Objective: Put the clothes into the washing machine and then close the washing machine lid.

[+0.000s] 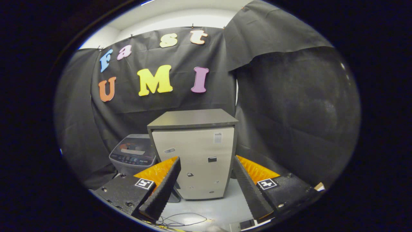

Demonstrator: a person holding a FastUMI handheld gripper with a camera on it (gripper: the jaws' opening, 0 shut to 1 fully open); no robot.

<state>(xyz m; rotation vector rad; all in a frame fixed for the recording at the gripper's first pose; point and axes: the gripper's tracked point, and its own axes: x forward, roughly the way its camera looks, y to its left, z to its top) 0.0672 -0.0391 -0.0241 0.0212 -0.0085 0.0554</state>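
Fingers of the gripper stood spread wide apart, holding nothing, raised above a pale floor with thin cables just under them. Between and beyond them stood a tall beige cabinet with a dark top. Washer, small and grey, sat left of the cabinet, partly behind it, well beyond the left finger. Its lid looked down, flat over the top, control panel facing the camera. Clothes were not visible; whether any lay inside the washer could not be told. Lid-down state fit either a finished load-and-close or a washer not yet opened; the pictures did not settle which.
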